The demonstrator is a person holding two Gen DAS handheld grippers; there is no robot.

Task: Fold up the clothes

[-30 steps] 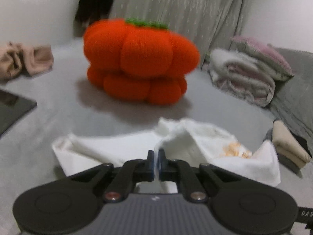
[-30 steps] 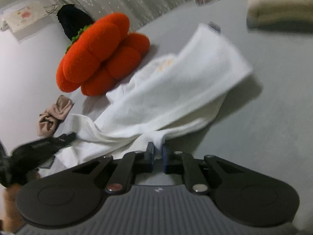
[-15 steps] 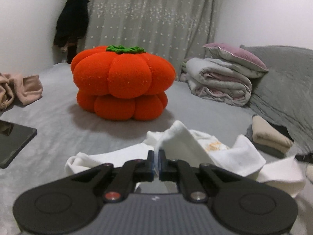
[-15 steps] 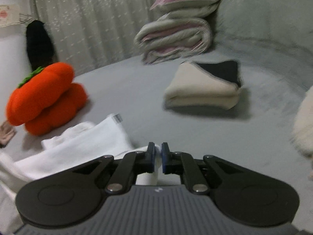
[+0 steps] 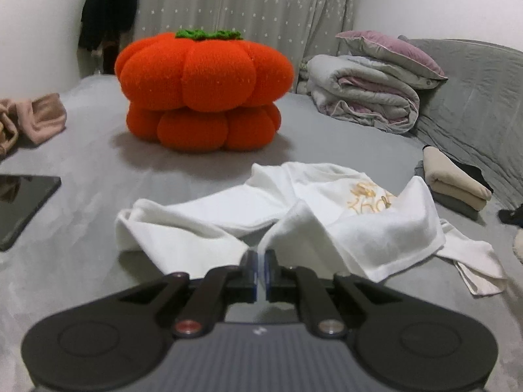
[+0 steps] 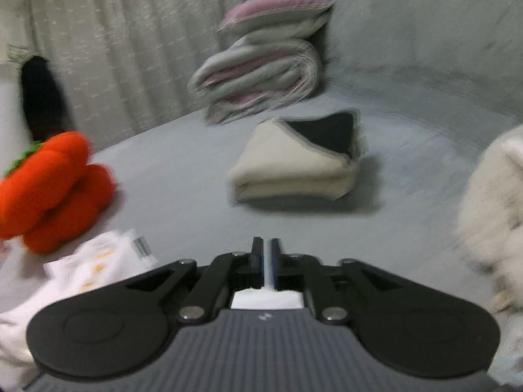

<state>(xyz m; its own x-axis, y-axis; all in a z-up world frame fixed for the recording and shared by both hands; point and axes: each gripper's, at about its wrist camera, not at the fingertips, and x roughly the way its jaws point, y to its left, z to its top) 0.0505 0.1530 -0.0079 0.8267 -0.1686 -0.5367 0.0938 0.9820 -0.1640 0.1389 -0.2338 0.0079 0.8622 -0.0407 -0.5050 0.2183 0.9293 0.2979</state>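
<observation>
White garment with gold print, orange pumpkin cushion, grey bedsheet.

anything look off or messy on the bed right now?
The white garment is bunched, not flat: one fold is pinched up in the left gripper, a strip trails right. A tan cloth lies crumpled at far left. The beige stack looks neatly folded.

Counting what's sitting around the one orange pumpkin cushion: one white garment lying in front of it, one pink cloth off to its left, one dark tablet front-left, one rolled quilt with one pillow on top to its right, and one folded beige stack front-right.
</observation>
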